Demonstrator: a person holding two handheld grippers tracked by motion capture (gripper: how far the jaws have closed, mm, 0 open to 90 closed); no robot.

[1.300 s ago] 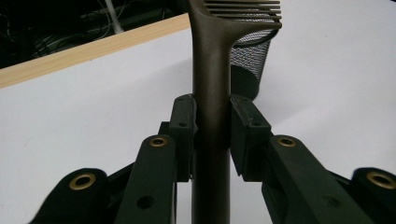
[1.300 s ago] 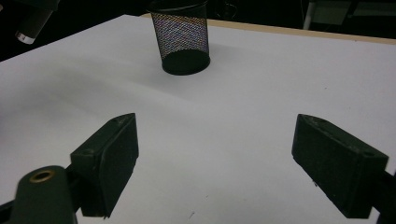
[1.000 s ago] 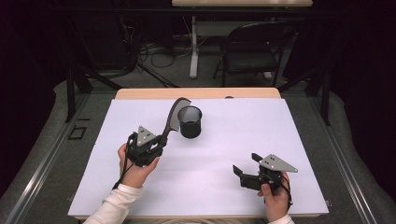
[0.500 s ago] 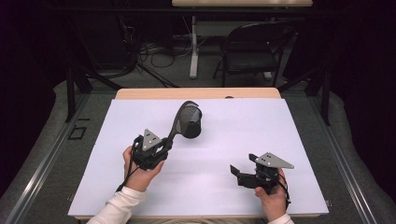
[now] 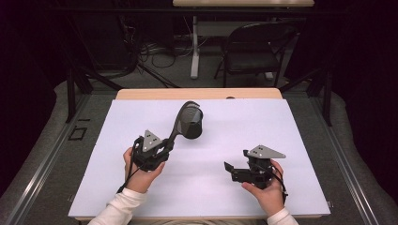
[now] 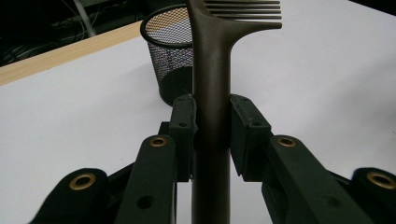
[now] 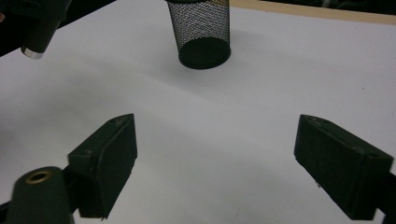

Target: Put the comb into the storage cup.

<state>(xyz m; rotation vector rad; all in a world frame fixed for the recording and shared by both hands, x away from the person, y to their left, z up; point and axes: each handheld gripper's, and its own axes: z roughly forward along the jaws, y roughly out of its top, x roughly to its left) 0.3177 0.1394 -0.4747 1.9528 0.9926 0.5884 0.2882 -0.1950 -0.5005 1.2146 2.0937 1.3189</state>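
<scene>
My left gripper [image 5: 165, 145] is shut on the handle of a dark wide-toothed comb [image 5: 182, 123]. The comb slants up and to the right, and its toothed head hangs over the mouth of a black mesh cup [image 5: 193, 129]. In the left gripper view both pads clamp the comb [image 6: 211, 84] by its handle, with the cup [image 6: 170, 56] standing just behind it. My right gripper [image 5: 237, 161] sits low at the table's front right, pointing left. Its jaws stand wide apart in the right gripper view [image 7: 219, 158], with nothing between them and the cup [image 7: 203, 32] farther off.
A white sheet [image 5: 281, 131] covers the table, with a wooden edge [image 5: 155, 93] showing along the back. Beyond the table a dark chair [image 5: 256, 51] and floor cables lie. The left gripper's body [image 7: 37, 23] shows at the top left of the right gripper view.
The left hand has shifted right and swung the comb's head from left of the cup to over its mouth. The right hand has edged slightly up and back.
</scene>
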